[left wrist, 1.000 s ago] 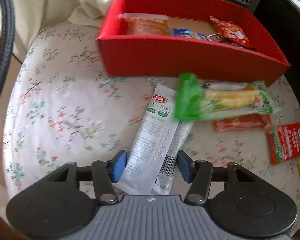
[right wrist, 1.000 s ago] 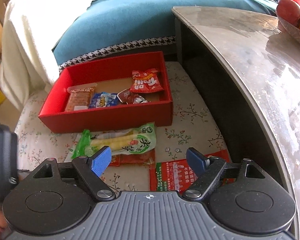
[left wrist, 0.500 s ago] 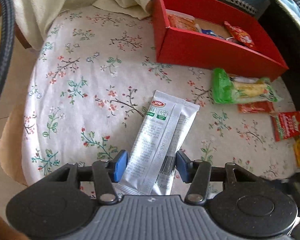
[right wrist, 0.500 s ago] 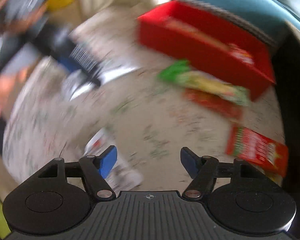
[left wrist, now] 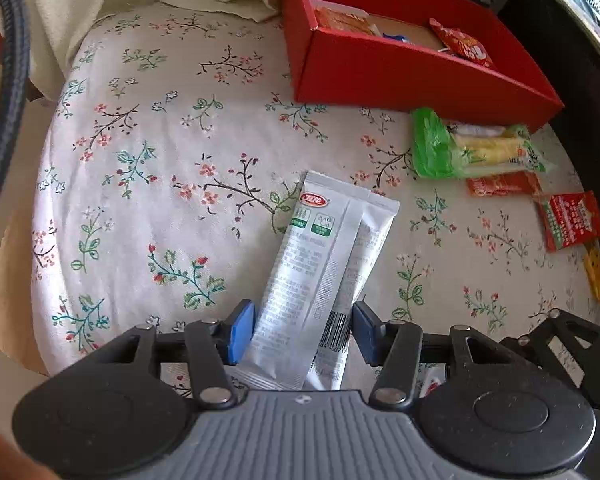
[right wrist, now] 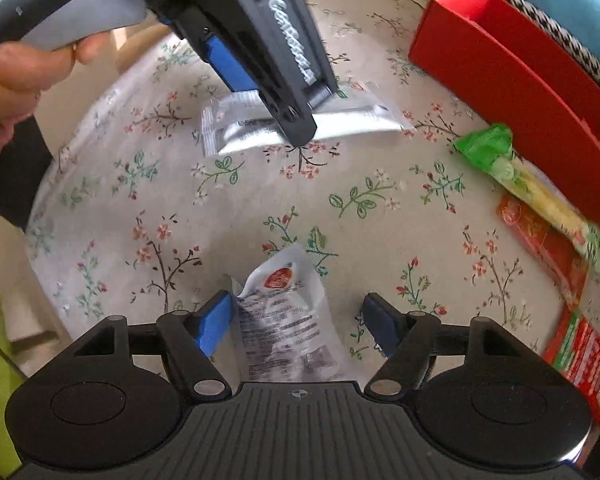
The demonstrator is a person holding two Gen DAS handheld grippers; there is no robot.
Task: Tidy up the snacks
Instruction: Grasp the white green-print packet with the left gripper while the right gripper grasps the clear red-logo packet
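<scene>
Right gripper (right wrist: 298, 320) lowered over pouch (right wrist: 284, 320), bare cushion (left wrist: 160, 200) leftward

The right gripper (right wrist: 298, 320) is pointed down at a floral cloth (right wrist: 260, 200), and its jaws, which have just been opening a little, are set apart around a crumpled white packet (right wrist: 284, 312); only the left pad is seen against the packet. Farther off, a long white sachet (right wrist: 300, 124) is gripped by the left gripper (right wrist: 276, 92), which is held in a hand (right wrist: 16, 76). At the right, a red box (right wrist: 520, 92) is seen, with a green corn packet (right wrist: 528, 180) just beside its wall and a red snack packet (right wrist: 584, 364) near the frame edge.
</scene>
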